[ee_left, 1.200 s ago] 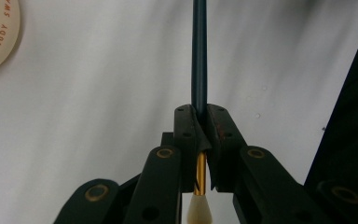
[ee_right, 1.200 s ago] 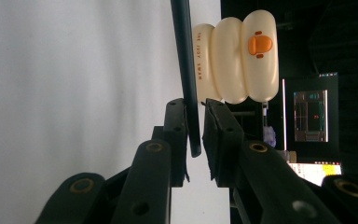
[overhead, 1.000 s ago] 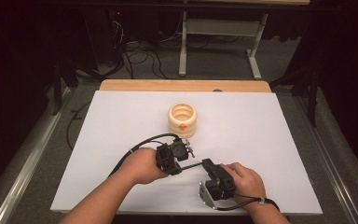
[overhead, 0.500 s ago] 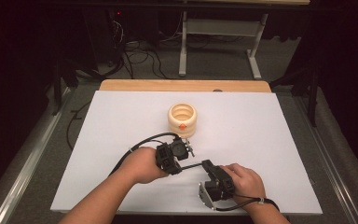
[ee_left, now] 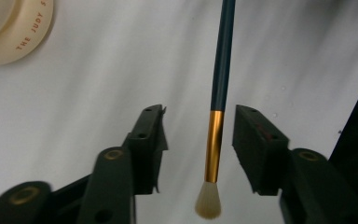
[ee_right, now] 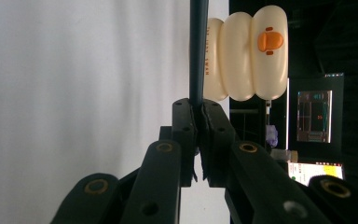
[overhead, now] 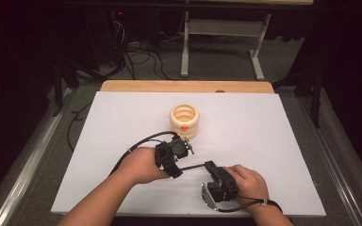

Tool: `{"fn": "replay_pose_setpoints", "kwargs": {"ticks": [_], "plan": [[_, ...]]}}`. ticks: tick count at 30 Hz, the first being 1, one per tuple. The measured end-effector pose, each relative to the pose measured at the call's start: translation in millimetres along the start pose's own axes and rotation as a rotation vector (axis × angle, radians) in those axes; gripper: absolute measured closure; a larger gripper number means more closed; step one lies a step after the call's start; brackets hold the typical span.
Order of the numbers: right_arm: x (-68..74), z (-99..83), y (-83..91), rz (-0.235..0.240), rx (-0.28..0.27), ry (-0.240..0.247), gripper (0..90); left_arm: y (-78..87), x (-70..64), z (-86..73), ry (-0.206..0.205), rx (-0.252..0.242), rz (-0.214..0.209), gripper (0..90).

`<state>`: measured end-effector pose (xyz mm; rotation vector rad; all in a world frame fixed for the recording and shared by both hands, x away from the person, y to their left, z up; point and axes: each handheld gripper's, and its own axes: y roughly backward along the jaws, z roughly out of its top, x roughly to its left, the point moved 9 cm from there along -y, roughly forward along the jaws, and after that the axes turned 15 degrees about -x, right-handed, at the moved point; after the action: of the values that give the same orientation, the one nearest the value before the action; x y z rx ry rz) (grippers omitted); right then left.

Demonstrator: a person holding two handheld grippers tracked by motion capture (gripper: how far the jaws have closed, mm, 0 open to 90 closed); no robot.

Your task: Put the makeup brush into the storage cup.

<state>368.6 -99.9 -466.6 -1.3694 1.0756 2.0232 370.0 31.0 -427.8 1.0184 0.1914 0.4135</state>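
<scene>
Right gripper (overhead: 210, 165): we see it sit a touch nearer the table's front edge.
Brush (overhead: 194, 166): we see it tilt slightly with that.

Both forearms enter from six o'clock. The left hand (overhead: 141, 164) holds the left tongs (ee_left: 198, 135), which point to three o'clock with jaws standing apart. The right hand (overhead: 245, 181) holds the right tongs (ee_right: 197, 114), which point to nine o'clock with jaws pressed together on a thin handle.

White table (overhead: 283, 141), wooden edge (overhead: 184, 86), grey floor (overhead: 226, 66) (cables trailing)
</scene>
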Motion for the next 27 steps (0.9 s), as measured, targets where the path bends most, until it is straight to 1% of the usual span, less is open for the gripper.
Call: {"fn": "replay_pose_setpoints", "kwargs": {"ticks": [2, 4, 7, 10, 11, 12, 13, 14, 15, 16, 17, 20, 22, 27], "plan": [[0.5, -0.9, 0.2, -0.001, 0.005, -0.007, 88.0, 0.1, 1.1, -0.6, -0.003, 0.001, 0.01, 44.6], [-0.1, -1.1, 0.1, 0.001, 0.005, -0.003, 88.0, -0.3, 1.9, -1.2, -0.007, 0.002, 0.019, 41.3], [-0.3, -1.6, -0.2, 0.0, 0.005, -0.004, 88.0, -0.9, 1.3, -2.5, -0.013, 0.01, 0.017, 36.0], [-0.3, -2.6, 0.0, 0.002, 0.007, -0.009, 88.0, -0.6, 1.7, -2.1, -0.02, 0.003, 0.023, 28.6], [-0.9, -2.8, 0.1, 0.002, 0.008, -0.002, 88.0, -0.5, 1.7, -2.0, -0.021, 0.0, 0.021, 26.1], [0.2, -3.2, 0.7, -0.001, 0.015, -0.02, 88.0, -0.5, 1.9, -2.2, -0.022, 0.0, 0.02, 23.6], [0.1, -3.5, 0.6, 0.0, 0.015, -0.02, 88.0, -0.9, 2.4, -2.6, -0.021, 0.001, 0.023, 21.0], [0.4, -3.9, 0.6, 0.0, 0.016, -0.024, 88.0, -1.3, 3.9, -3.6, -0.025, 0.007, 0.039, 17.7], [0.3, -4.4, 0.6, 0.003, 0.018, -0.021, 88.0, -1.6, 4.5, -4.4, -0.031, 0.011, 0.044, 13.4], [0.4, -4.6, 0.5, 0.004, 0.018, -0.021, 88.0, -2.0, 5.1, -5.2, -0.03, 0.015, 0.05, 11.8], [-0.4, -4.7, -0.1, 0.006, 0.014, -0.008, 88.0, -2.5, 5.6, -5.7, -0.027, 0.015, 0.055, 9.7], [-0.3, -5.8, -0.2, 0.007, 0.018, -0.009, 88.0, -2.1, 6.4, -6.5, -0.026, 0.015, 0.057, 7.5], [0.7, -6.6, -0.1, 0.004, 0.023, -0.026, 88.0, -0.9, 7.2, -7.3, -0.025, 0.016, 0.062, 6.8], [-0.7, -9.6, 0.3, 0.008, 0.032, -0.014, 88.0, 1.7, 11.3, -13.8, -0.018, 0.02, 0.072, 5.3]]}}
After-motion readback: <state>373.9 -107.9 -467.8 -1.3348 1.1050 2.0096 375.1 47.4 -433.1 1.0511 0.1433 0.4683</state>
